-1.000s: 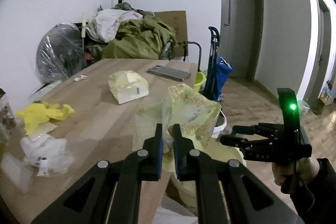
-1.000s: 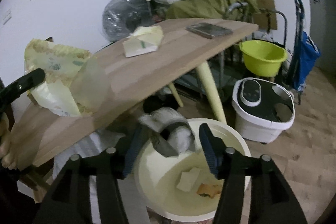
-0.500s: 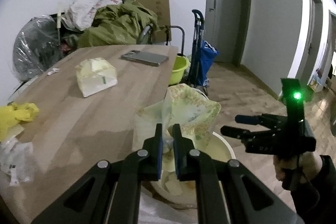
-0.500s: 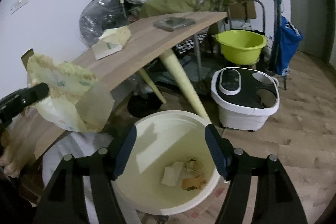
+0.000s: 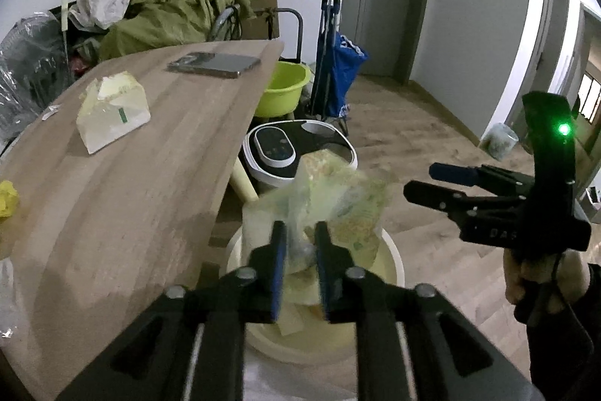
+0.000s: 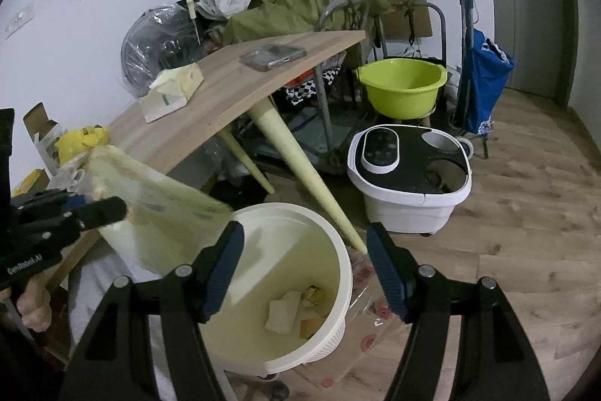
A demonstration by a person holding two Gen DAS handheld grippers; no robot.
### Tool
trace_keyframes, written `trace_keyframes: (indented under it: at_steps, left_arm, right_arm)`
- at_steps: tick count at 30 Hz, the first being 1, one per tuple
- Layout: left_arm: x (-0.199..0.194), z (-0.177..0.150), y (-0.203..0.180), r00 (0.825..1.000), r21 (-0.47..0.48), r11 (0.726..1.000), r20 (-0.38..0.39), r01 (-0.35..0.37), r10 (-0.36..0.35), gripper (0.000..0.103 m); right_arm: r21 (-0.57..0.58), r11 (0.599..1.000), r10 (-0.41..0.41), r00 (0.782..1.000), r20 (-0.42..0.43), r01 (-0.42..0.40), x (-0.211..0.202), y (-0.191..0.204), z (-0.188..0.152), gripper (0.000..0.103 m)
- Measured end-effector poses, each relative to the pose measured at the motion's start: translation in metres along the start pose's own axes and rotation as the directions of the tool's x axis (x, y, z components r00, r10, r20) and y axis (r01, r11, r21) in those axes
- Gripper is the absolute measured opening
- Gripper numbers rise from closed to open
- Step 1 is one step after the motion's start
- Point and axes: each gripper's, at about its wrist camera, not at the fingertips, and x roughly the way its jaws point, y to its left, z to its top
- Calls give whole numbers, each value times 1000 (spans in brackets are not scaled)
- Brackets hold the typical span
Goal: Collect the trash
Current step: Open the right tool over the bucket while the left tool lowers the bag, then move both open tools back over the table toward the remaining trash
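Since the earlier frames, both views have swung off the tabletop toward the floor, and the left gripper (image 5: 298,264) has carried its load out past the table edge. Its fingers (image 5: 278,260), now spread a little wider than before, still pinch the crumpled yellow-green patterned plastic bag (image 5: 338,202) (blurred), which hangs directly above the round cream plastic trash bin (image 6: 300,217).

Right gripper (image 6: 306,273): fingers released, spread wide, nothing between them, poised over the bin mouth. In the left wrist view it shows at far right, green indicator lit, just beside the bag but apart from it.

Bin contents: a few scraps of paper and brownish waste (image 6: 296,312) on the bottom.

Light wooden tabletop (image 5: 150,153) carries a yellowish-white folded tissue pack (image 5: 112,109), a grey phone in a clear case (image 5: 214,62) near its far corner, and a crumpled yellow wrapper (image 6: 80,139) at its near end.

On the floor beyond the bin: a white-and-black foot-bath tub (image 6: 409,175), a lime-green plastic basin (image 6: 402,85), and a blue shopping trolley (image 6: 484,70).
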Motion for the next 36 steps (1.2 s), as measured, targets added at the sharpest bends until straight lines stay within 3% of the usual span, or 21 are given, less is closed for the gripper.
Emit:
trace_keyframes:
  at_steps: [2,7,19,36]
  left_arm:
    - [0,-1,0,1000,-3,1000,0,4,-4,33]
    - [-3,0,1,1000,-9,1000,17,4,-4,42]
    - [-30,-3,14,997,-23,999,66,-29,30,43]
    - [-84,-16,56,982,-112,990,159,-84,101,43]
  right_arm:
    - [-1,1000,2,1000,-1,-2,0,0,0,66]
    - [-21,1000,7,1000,-4,-7,-2,4,0,66]
    - [-68,998,9,1000,1,-9,-7,27,8,66]
    - [-207,976,65,998,13,-61,-10,98,34,66]
